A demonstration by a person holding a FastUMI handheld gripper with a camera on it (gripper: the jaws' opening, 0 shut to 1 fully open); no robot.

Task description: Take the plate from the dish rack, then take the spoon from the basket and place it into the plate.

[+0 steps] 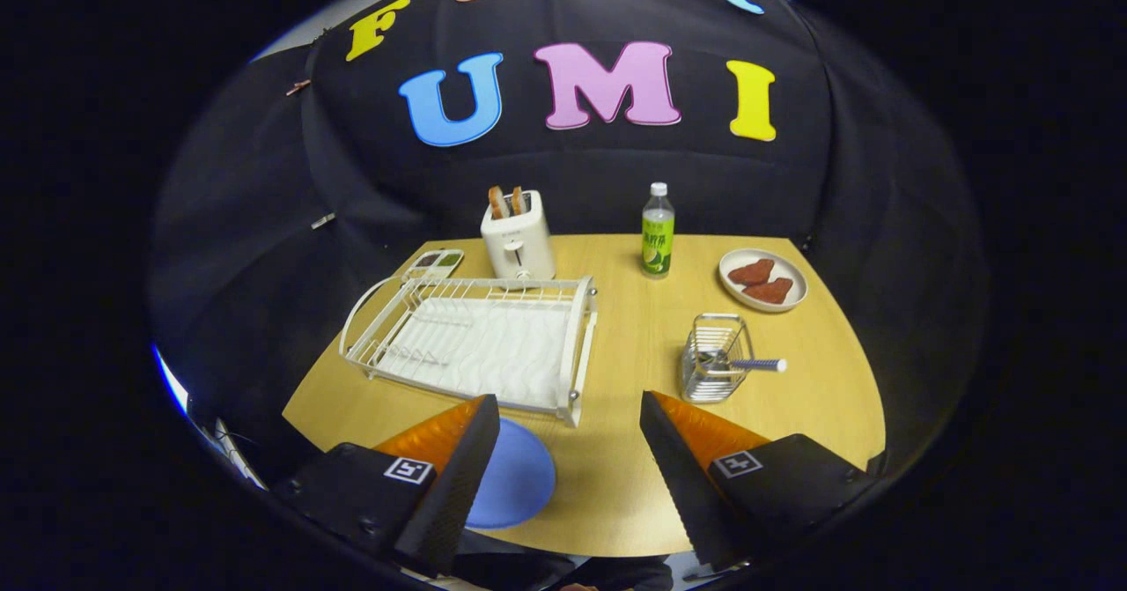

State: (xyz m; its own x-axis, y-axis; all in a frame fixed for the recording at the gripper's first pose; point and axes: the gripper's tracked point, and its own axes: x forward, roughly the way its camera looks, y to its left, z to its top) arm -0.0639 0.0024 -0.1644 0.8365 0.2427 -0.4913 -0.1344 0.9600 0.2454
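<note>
Gripper-mounted fisheye, above table (616,494) near edge, facing the booth wall.

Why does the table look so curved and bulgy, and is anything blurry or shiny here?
In the gripper view, the fisheye lens bends the table edge into an arc and stretches the open claw fingers. The dish rack, wire basket and bottle look sharp. Lighting is soft and even, with faint shadows; the blue plate shows no strong glare.
</note>
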